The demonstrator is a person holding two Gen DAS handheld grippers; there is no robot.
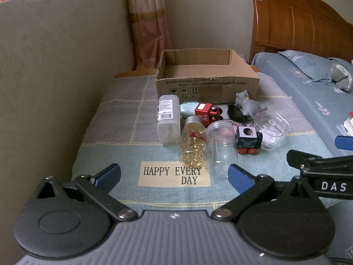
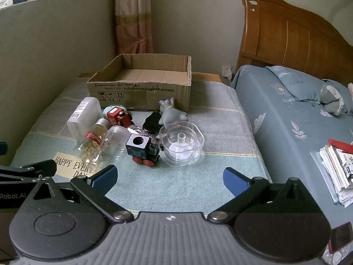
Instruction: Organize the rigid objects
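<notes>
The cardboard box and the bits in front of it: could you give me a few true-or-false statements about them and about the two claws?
1. The cardboard box has nothing visible inside. True.
2. The capsule bottle stands upright. False: it lies on its side on the blanket.
3. The left claw grips the clear jar. False: it is open and holds nothing.
4. The right claw is open. True.
5. The dark toy train sits beside the clear plastic container. True.
6. The red toy train is inside the box. False: it lies in front of it.
</notes>
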